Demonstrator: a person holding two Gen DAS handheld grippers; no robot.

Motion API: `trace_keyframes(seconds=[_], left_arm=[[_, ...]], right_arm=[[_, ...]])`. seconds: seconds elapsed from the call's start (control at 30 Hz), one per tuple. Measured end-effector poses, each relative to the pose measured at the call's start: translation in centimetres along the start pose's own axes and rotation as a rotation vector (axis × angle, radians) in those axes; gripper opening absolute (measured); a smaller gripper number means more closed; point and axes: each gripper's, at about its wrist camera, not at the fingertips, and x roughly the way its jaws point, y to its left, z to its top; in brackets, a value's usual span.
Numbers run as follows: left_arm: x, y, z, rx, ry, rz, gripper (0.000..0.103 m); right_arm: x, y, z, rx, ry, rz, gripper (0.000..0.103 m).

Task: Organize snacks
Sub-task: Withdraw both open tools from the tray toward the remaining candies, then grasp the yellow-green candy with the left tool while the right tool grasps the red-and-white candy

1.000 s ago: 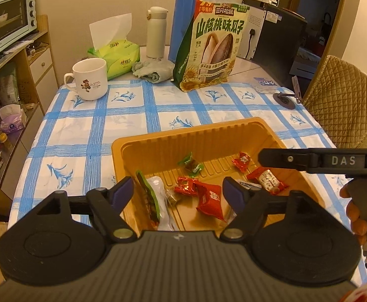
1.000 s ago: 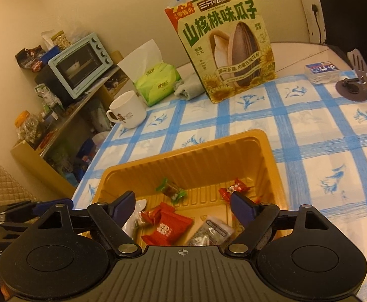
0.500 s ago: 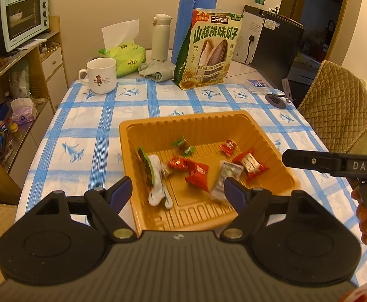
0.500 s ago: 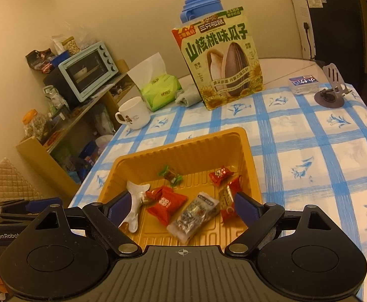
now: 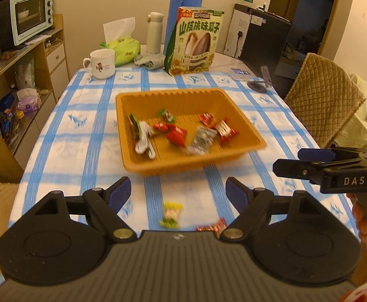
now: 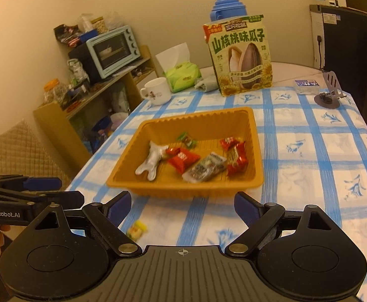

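Two grippers, one tray, assorted snacks on a blue-checked tablecloth (image 5: 57, 151).

Item 1: orange tray (image 5: 143, 161), rectangular, near the table's middle. In the left wrist view its long axis runs from near-left to far-right, slightly skewed to the cloth's stripes. Contents, all lying flat:
- silver wrapper (image 6: 153, 161) at the left side, long axis running toward the near rim;
- red packet (image 6: 183, 158) at centre;
- clear packet (image 6: 206, 167) just right of it, tilted diagonally;
- red-and-white candy (image 6: 237, 159) by the right wall, long axis roughly along that wall;
- small red candy (image 6: 228, 142) and green candy (image 6: 187, 139) toward the far wall.

Item 2: loose yellow-green candy (image 5: 172, 214) on the cloth, nearer than the tray; blurred. Red candy (image 5: 212, 226) just right of it, partly hidden by the gripper body.

Item 3: left gripper (image 5: 178, 191), jaws spread wide, having just been opening, nothing between them.

Item 4: right gripper (image 6: 182, 206), jaws likewise wide and empty, just short of the tray's near rim.

Item 5: sunflower seed bag (image 5: 196, 42), upright at the far end, face toward the cameras. White mug (image 5: 103, 63) left of it.
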Motion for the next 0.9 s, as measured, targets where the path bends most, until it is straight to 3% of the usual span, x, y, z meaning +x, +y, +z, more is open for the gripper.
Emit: trace_keyframes(seconds=[0.33, 0.9], left_arm=[[-3.4, -1.2, -4.9, -0.02, 0.038, 0.023, 0.081], [-4.2, -2.2, -10.7, -0.047, 0.13, 0.05, 0.081]], right_arm=[[-3.3, 1.2, -4.9, -0.033, 0.063, 0.015, 0.089], [-4.5, 1.7, -10.9, -0.111, 0.198, 0.002, 0.089]])
